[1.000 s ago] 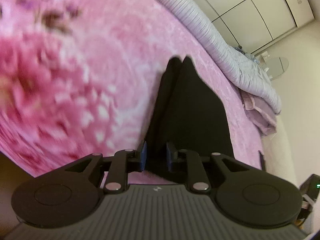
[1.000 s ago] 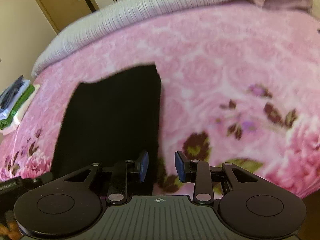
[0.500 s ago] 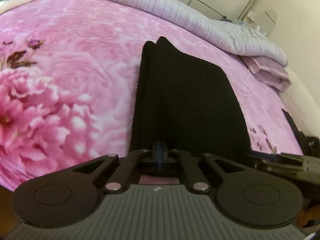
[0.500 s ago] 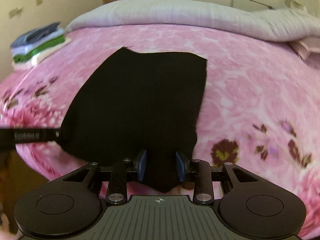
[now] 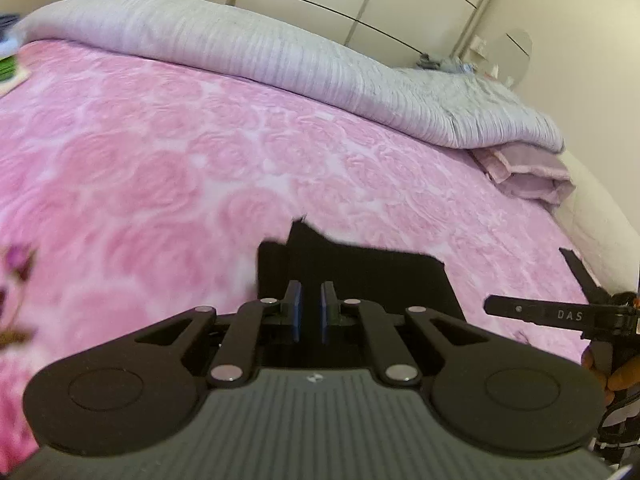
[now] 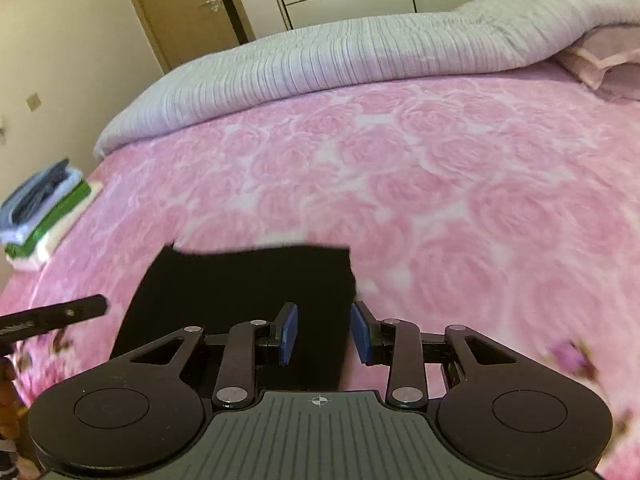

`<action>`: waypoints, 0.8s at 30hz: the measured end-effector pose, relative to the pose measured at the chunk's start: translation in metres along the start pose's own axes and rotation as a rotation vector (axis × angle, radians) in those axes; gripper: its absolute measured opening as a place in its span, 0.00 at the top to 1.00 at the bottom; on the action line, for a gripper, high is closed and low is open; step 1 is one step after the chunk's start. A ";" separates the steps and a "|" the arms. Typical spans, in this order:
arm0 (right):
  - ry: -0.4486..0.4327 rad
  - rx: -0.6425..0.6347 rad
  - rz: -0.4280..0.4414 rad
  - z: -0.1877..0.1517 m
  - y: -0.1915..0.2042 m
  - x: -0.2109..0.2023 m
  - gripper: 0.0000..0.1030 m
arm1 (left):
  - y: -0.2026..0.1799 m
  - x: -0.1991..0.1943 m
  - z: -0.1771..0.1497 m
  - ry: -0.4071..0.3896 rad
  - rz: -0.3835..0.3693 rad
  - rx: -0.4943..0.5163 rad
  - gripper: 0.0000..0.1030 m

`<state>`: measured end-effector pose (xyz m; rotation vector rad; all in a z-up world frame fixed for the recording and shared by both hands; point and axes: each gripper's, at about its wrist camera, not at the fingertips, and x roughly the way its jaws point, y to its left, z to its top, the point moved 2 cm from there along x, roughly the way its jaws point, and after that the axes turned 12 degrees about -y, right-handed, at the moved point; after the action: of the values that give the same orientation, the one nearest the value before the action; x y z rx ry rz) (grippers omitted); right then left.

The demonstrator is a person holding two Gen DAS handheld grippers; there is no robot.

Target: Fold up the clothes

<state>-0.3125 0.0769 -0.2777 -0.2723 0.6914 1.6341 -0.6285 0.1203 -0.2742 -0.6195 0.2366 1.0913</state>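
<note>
Folding the black garment [image 5: 352, 280] across the pink rose blanket [image 5: 168, 168]

We have the garment low on the bed, near its front edge, in front of both grippers. Our left gripper [image 5: 310, 312] has its blue pads drawn close on the cloth's near edge, a narrow gap showing between them; our right gripper [image 6: 323, 332] stands part open with black cloth between its pads [image 6: 289, 332], and we cannot tell whether they press it. To fold well, we judge both hands should carry the near edge at an even height, keep it taut between them, and lay it square onto the far edge before letting go, well clear of the folded stack [image 6: 44, 216] at the blanket's corner.
</note>
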 end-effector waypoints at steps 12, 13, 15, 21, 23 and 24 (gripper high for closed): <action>0.033 0.053 -0.006 -0.014 -0.019 0.051 0.66 | 0.019 0.064 -0.019 0.053 0.007 0.016 0.98; 0.027 0.071 -0.006 -0.013 -0.021 0.041 0.66 | 0.018 0.054 -0.018 0.045 0.009 0.007 0.98; -0.026 0.040 -0.004 -0.020 -0.021 0.006 0.66 | 0.016 0.029 -0.016 0.023 0.009 -0.010 0.98; -0.060 -0.252 0.025 -0.087 0.000 -0.105 0.66 | 0.013 -0.068 -0.046 0.004 -0.001 -0.137 0.95; -0.035 -0.370 0.036 -0.119 0.015 -0.127 0.66 | 0.010 -0.088 -0.060 0.011 -0.009 -0.170 0.95; -0.027 -0.415 0.039 -0.133 0.022 -0.135 0.66 | 0.007 -0.094 -0.067 0.013 -0.006 -0.171 0.95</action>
<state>-0.3346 -0.1103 -0.3030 -0.5363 0.3316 1.8072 -0.6698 0.0130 -0.2862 -0.7799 0.1535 1.1089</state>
